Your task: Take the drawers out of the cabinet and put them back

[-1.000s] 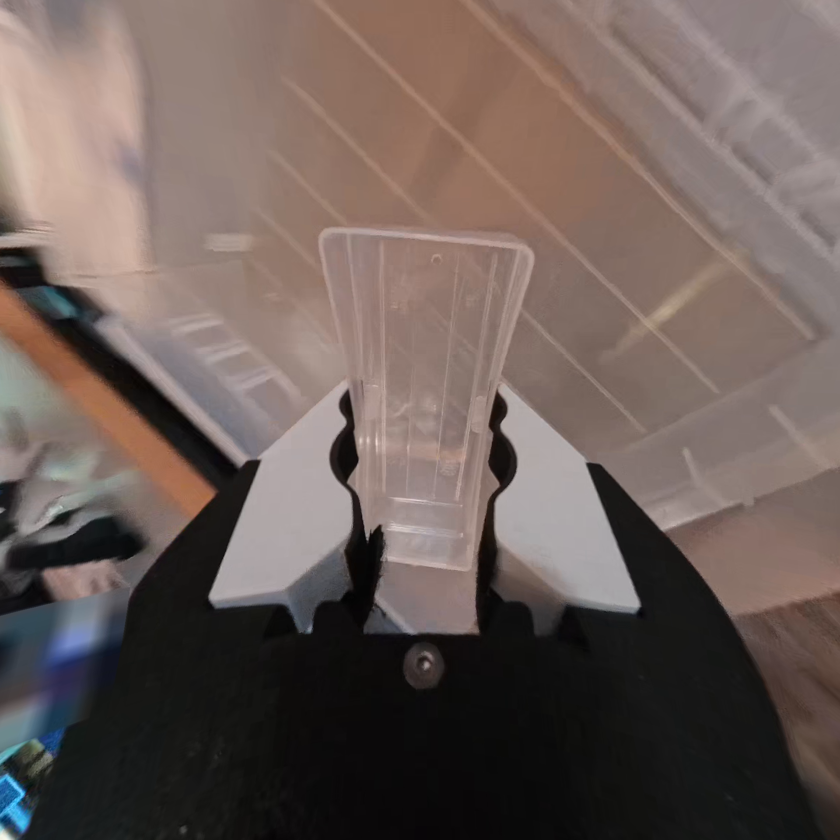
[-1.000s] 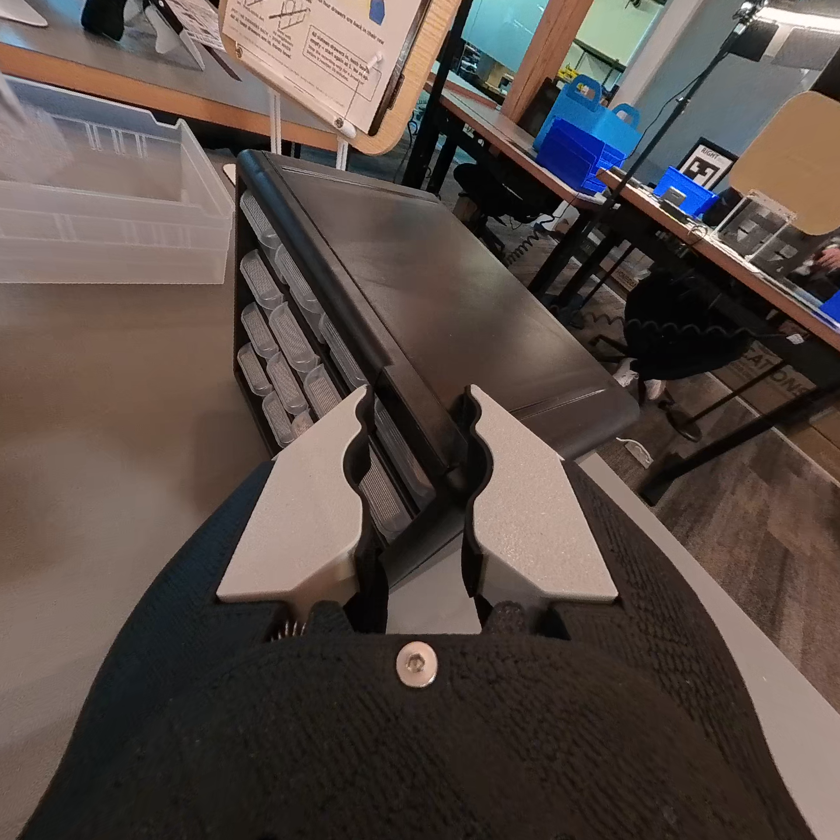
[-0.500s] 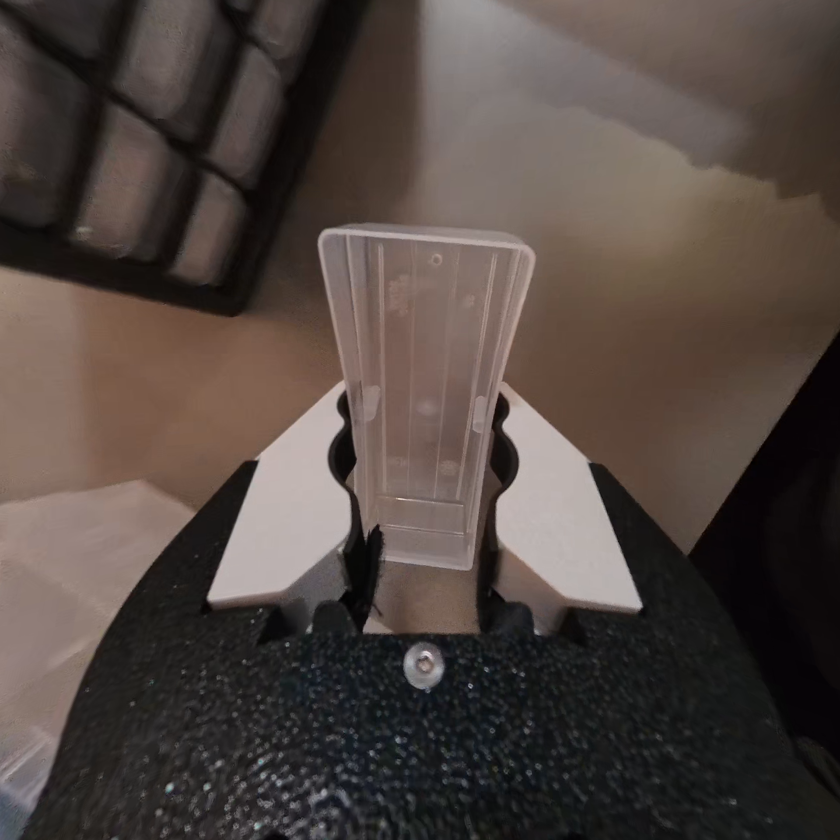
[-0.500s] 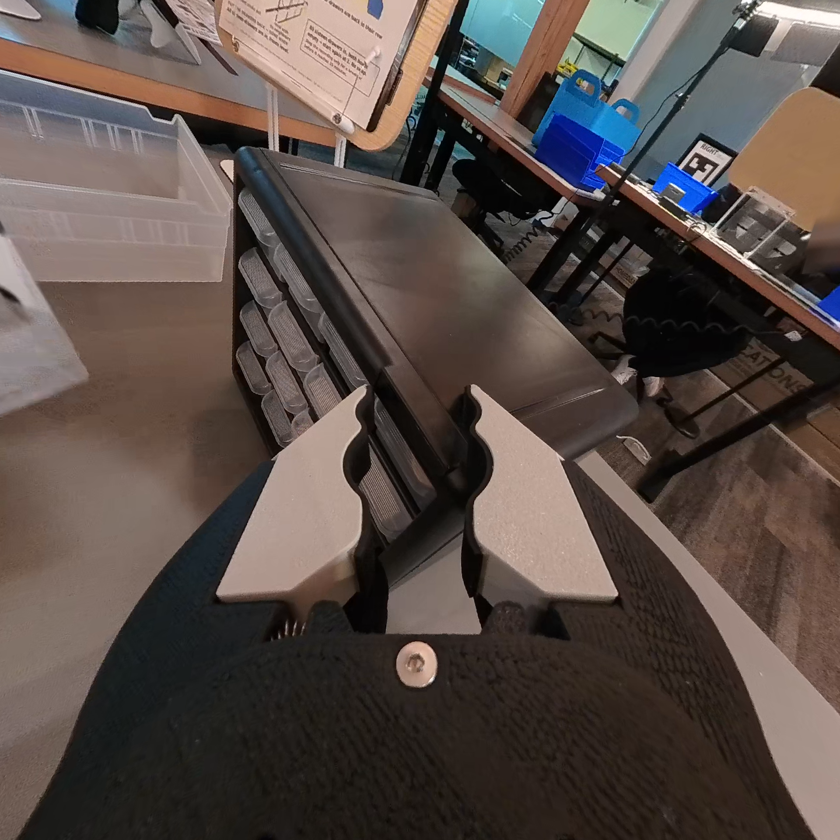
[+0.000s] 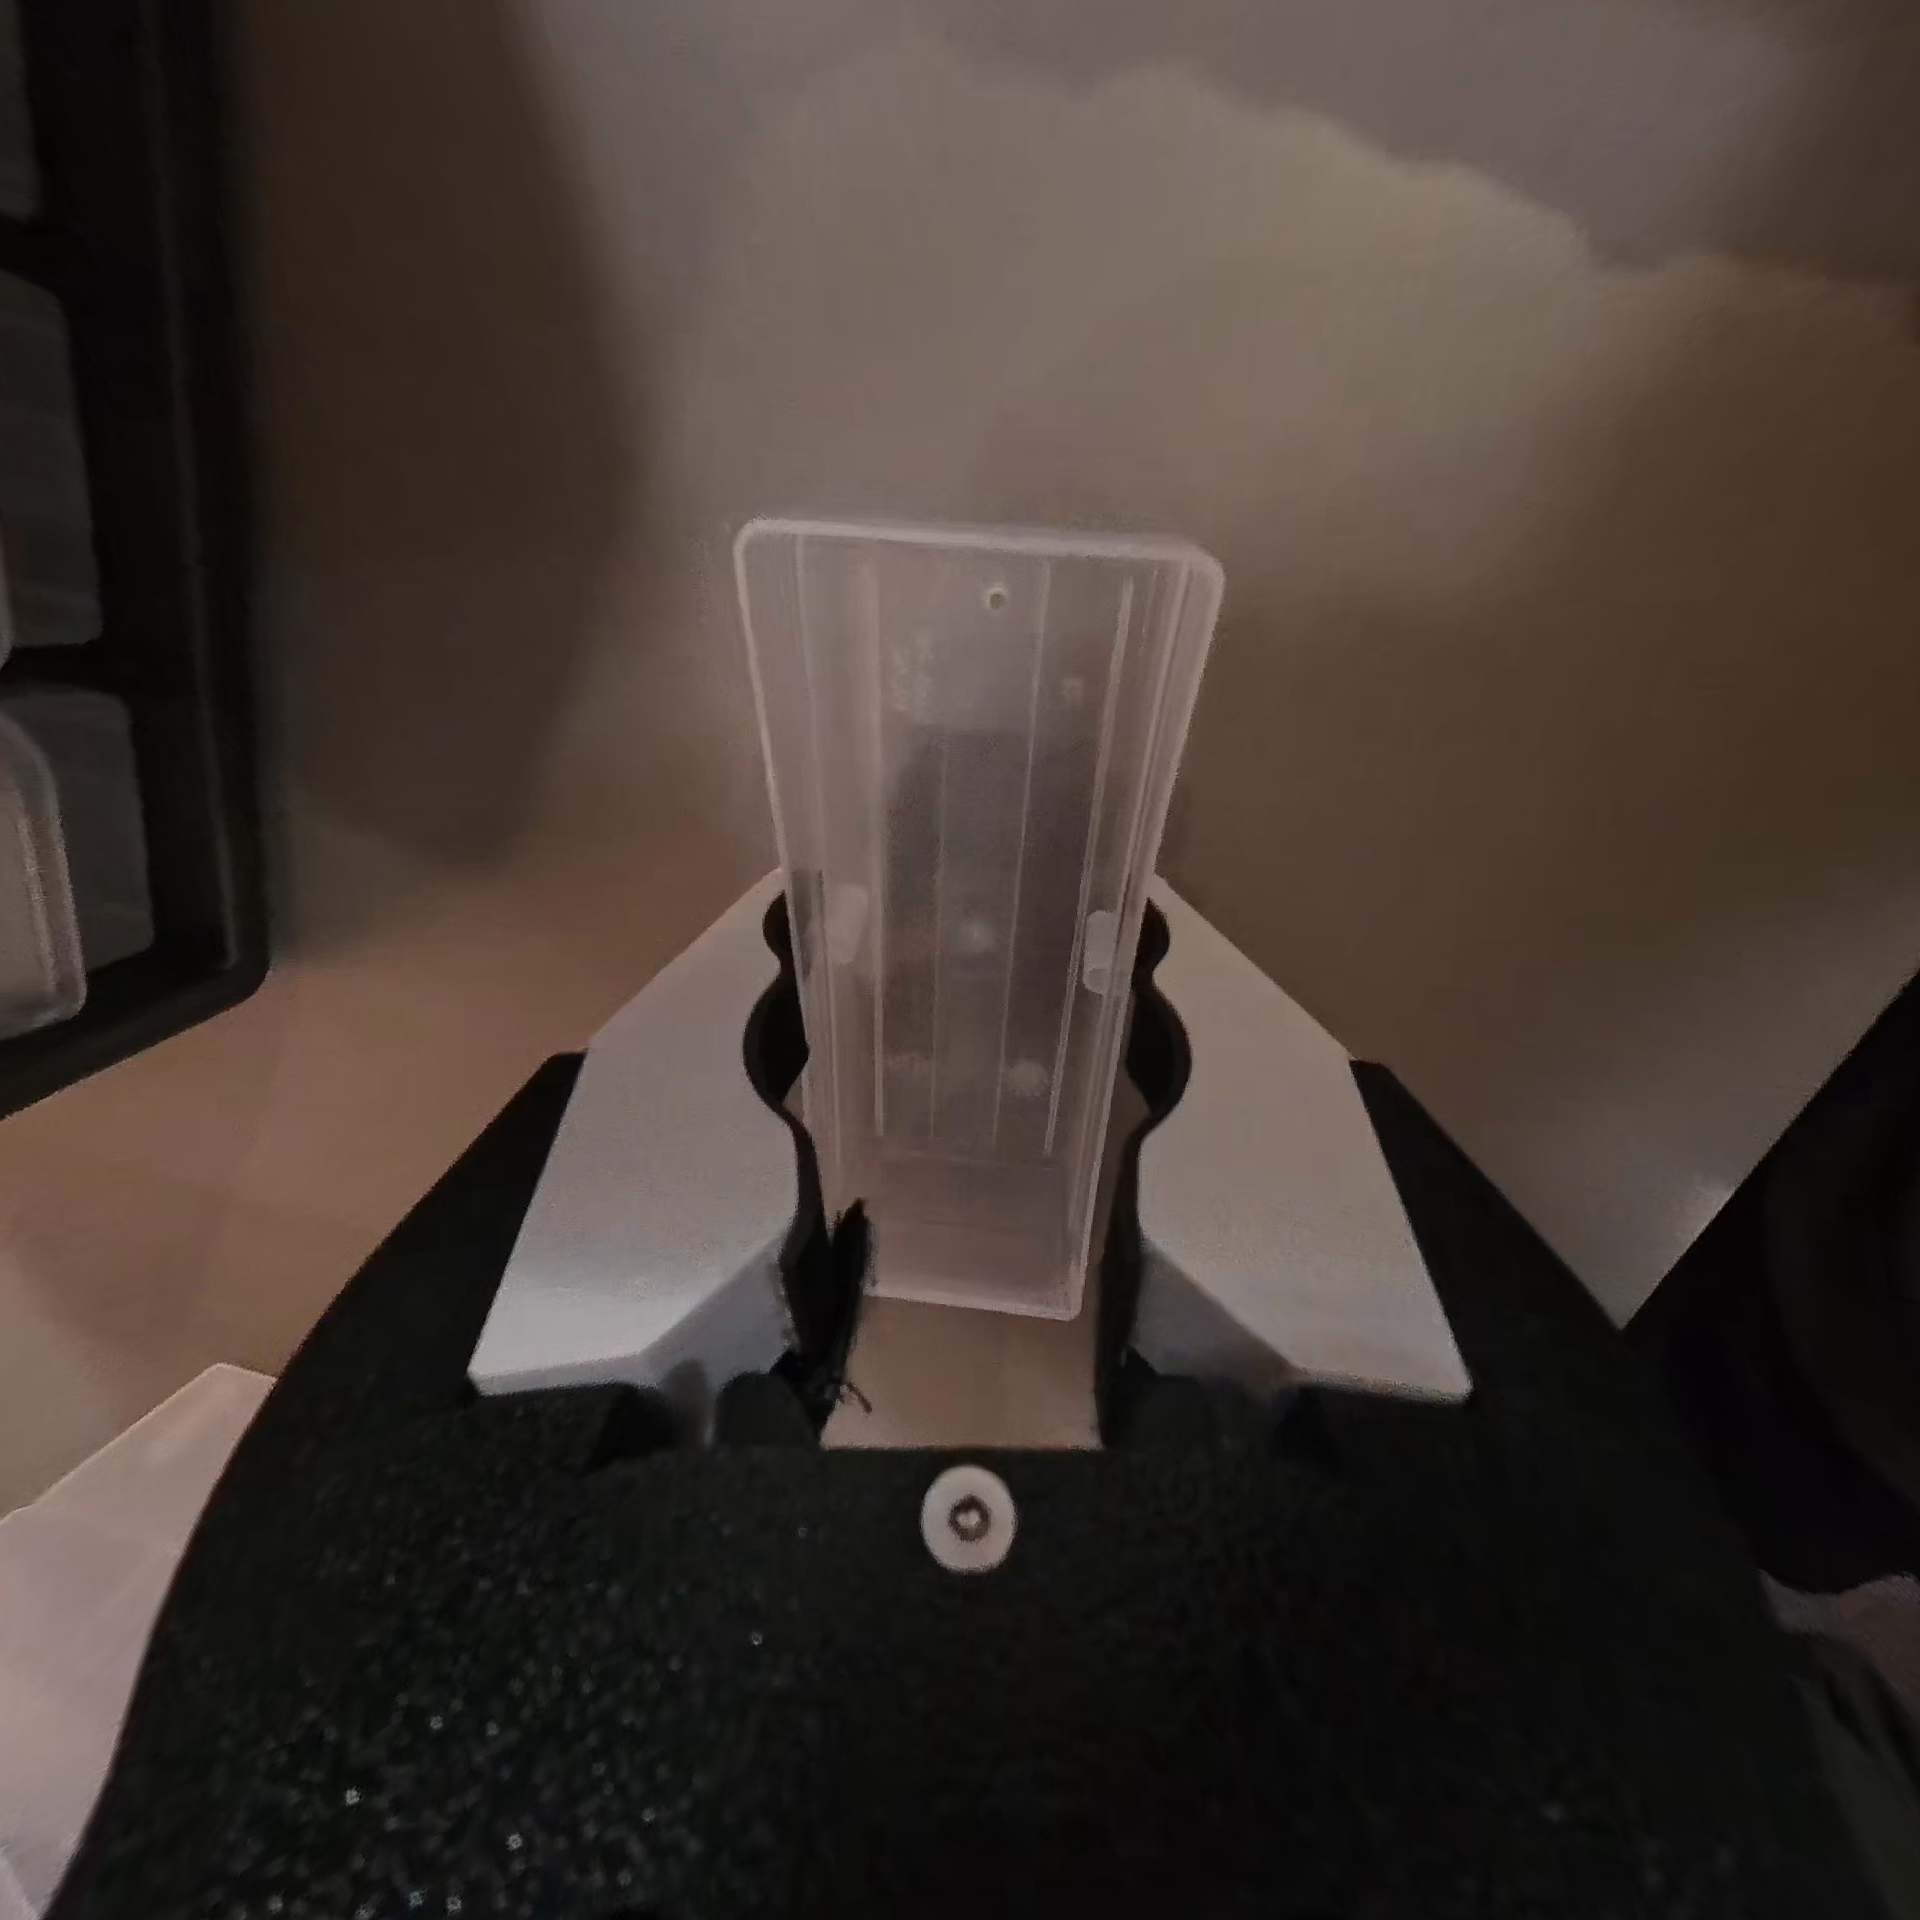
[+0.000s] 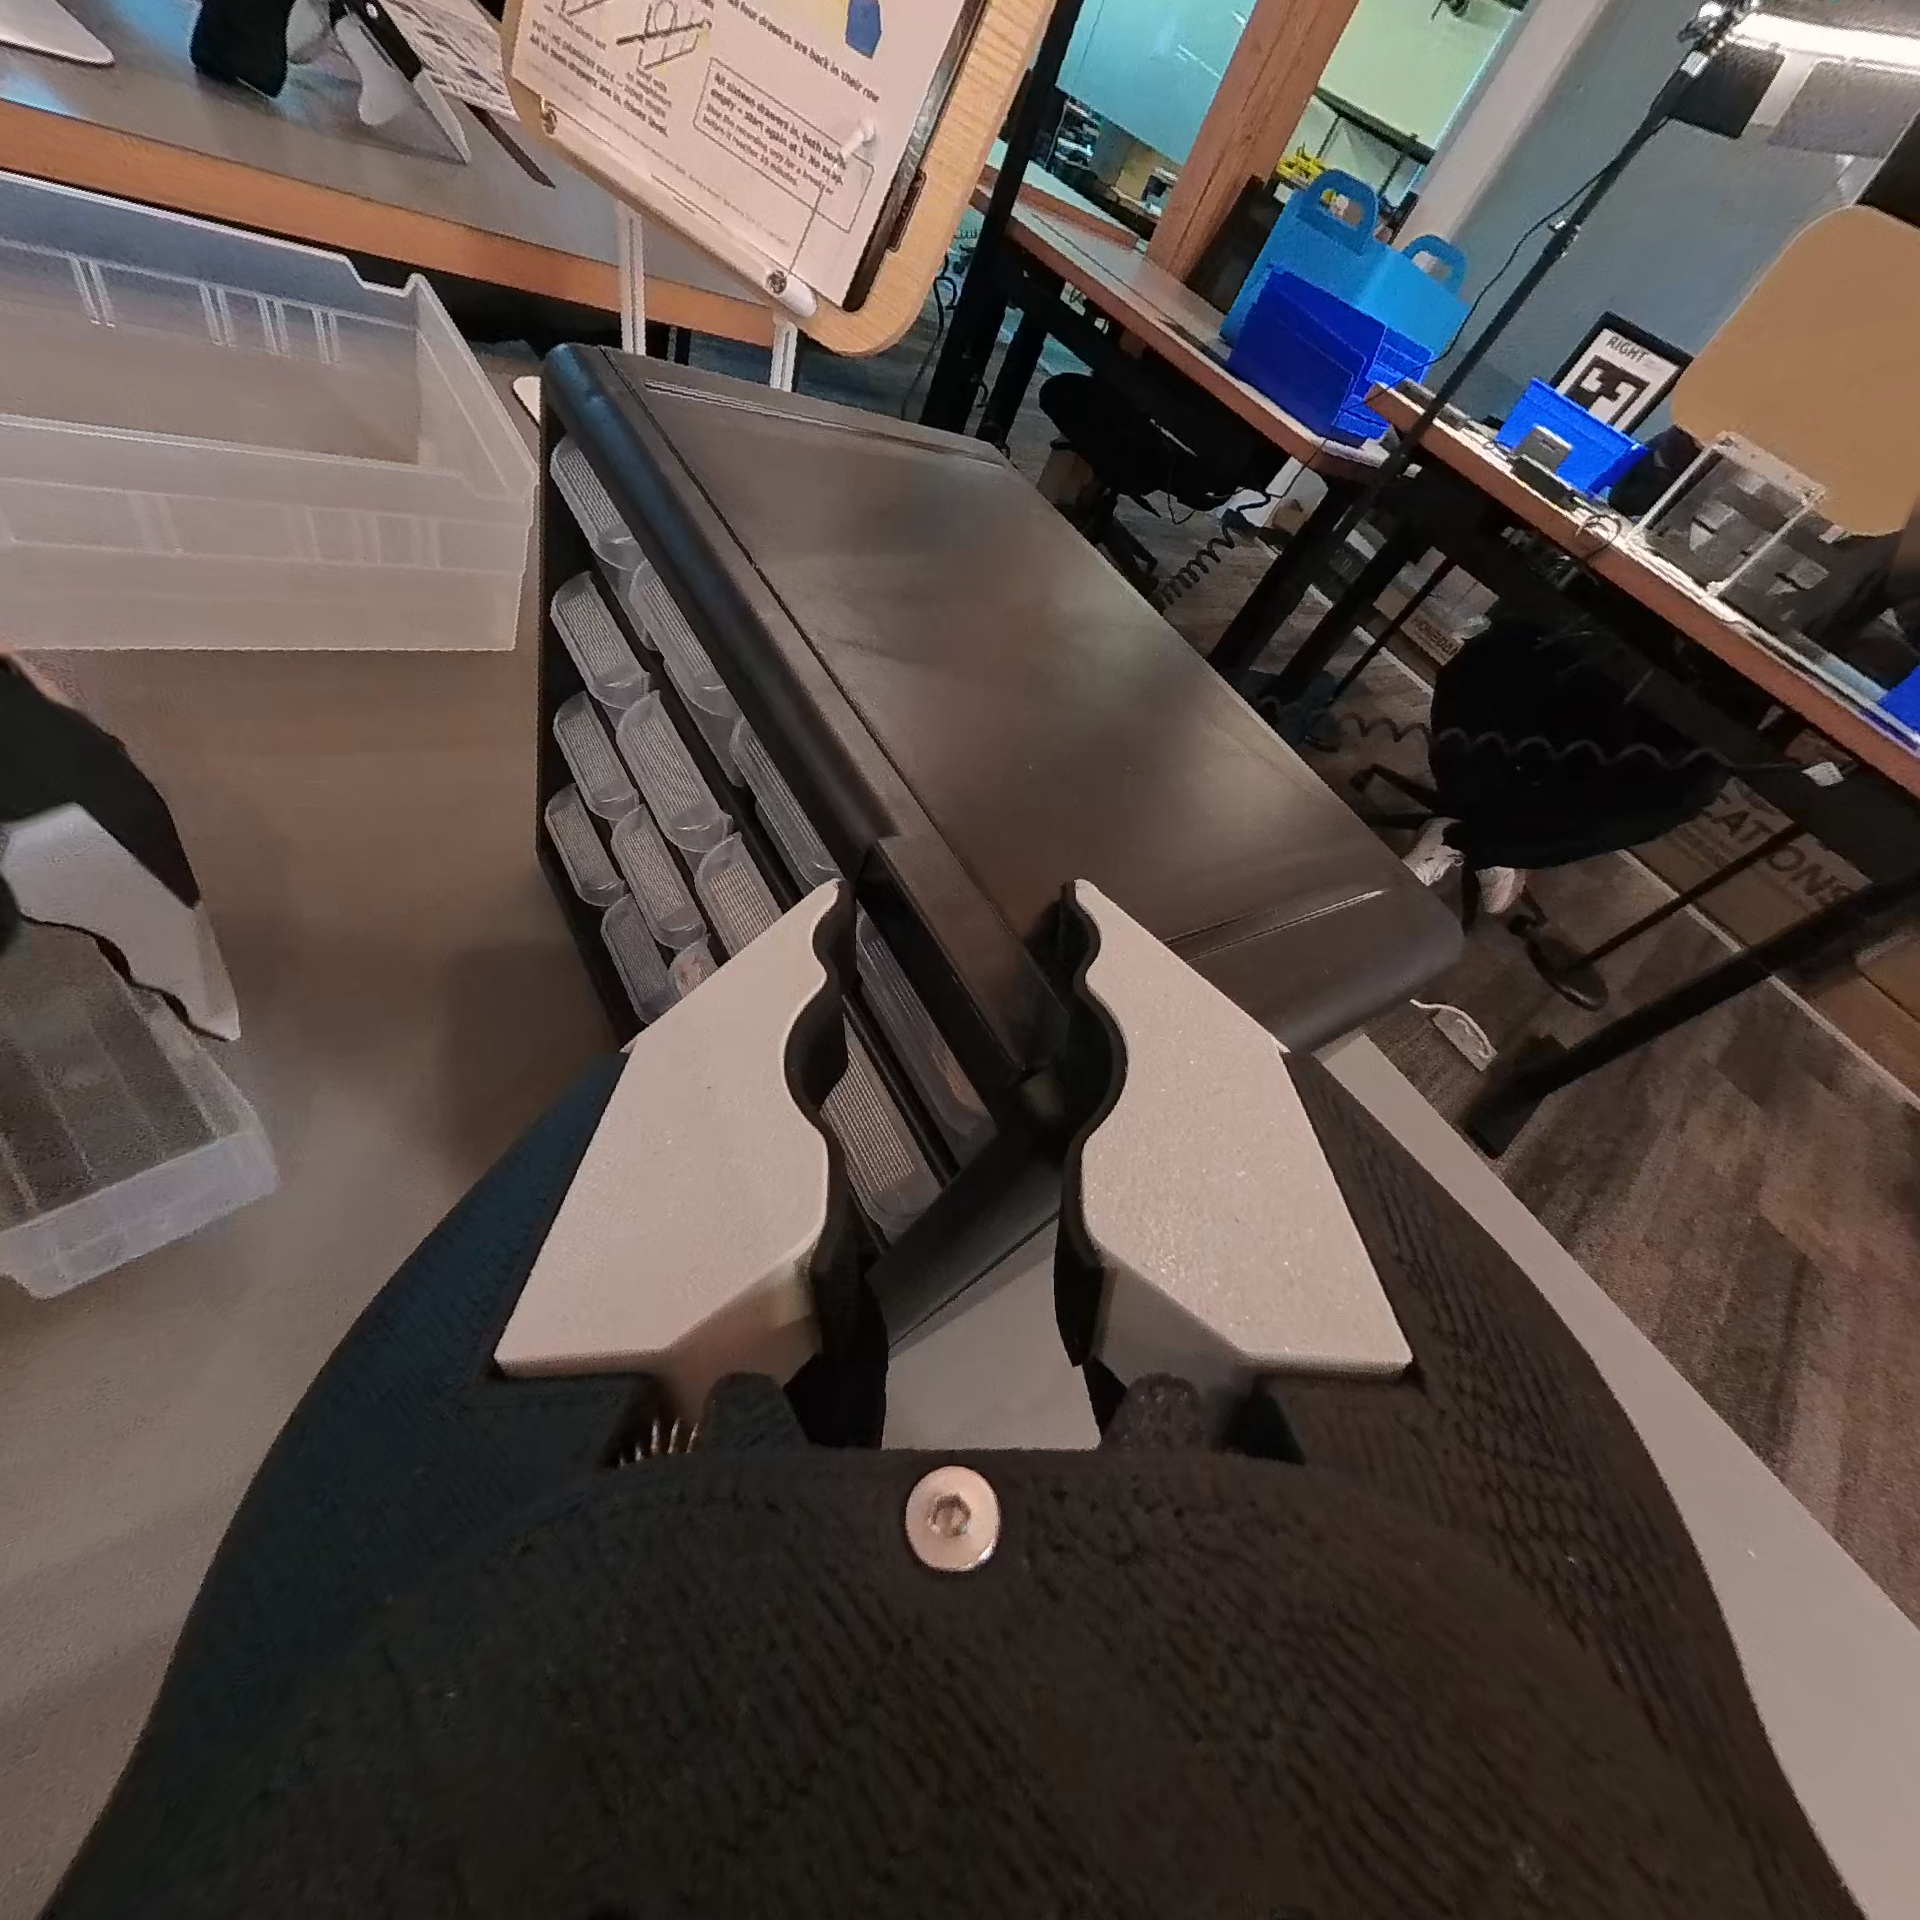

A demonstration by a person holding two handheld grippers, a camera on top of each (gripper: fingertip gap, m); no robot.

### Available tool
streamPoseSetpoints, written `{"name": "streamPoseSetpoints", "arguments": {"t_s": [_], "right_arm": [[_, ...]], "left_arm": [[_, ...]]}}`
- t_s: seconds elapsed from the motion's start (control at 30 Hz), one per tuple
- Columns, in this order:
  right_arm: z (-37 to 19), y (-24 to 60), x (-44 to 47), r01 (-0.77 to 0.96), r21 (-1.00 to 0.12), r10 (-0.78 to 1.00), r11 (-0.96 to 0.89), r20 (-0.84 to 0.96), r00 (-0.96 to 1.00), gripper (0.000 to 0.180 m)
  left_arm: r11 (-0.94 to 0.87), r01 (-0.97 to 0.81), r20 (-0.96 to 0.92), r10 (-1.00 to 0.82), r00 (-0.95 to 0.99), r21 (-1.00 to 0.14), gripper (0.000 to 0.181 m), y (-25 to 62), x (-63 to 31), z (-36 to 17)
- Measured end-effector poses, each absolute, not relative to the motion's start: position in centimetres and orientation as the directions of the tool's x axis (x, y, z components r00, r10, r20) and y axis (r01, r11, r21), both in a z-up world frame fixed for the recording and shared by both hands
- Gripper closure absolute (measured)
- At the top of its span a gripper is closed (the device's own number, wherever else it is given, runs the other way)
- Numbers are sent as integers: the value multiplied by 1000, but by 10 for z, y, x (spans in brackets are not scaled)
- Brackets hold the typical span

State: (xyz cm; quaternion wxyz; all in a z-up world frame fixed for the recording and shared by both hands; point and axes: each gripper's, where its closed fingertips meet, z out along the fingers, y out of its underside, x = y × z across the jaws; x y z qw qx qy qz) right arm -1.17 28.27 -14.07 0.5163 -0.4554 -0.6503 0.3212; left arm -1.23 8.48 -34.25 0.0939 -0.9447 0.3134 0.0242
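A: Left gripper [image 5: 971, 1049]: what did it carry?

B: A small clear plastic drawer [image 5: 971, 914], clamped by its sides between both grey fingers [image 5: 665, 1164]. It stood lengthwise away from the camera, its far end past the fingertips, open side toward the lens. Tan tabletop [image 5: 1351, 623] lay behind it, blurred.

A: And the cabinet from that side?

B: Only a strip of the black cabinet [image 5: 197, 623] at the left edge, with frosted drawer fronts in its cells. The held drawer was apart from it, not in any cell.

A: Right gripper [image 6: 951, 1049]?

B: Jaws closed on the near top front corner of the cabinet [image 6: 987, 665], one finger on either side of the black ridge along its top edge. The cabinet stood on the table, its front rows of small clear drawers [image 6: 665, 769] seated in their cells, facing left in that view.

A: Anything else noted?

B: Left gripper [image 6: 125, 894] showed at the left edge of the right wrist view, with the held drawer [image 6: 114, 1143] low over the table, well short of the cabinet front. A large translucent bin [image 6: 260, 499] sat beyond, left of the cabinet. A clipboard with a printed sheet [image 6: 748, 135] stood on a stand behind the cabinet. Blue plastic bins [image 6: 1340, 301] sat on a far desk.
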Motion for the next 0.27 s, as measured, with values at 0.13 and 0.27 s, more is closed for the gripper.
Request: {"name": "streamPoseSetpoints", "arguments": {"t_s": [0.13, 0.27], "right_arm": [[-141, 283, -12, 260, -888, 924, 378, 378, -53, 142], [-141, 283, -12, 258, -890, 925, 377, 376, -54, 142]], "left_arm": [[-775, -622, -122, -611, 782, -111, 119, 85, -13, -351], [-754, -632, -141, -617, 775, -179, 118, 92, -9, -348]]}}
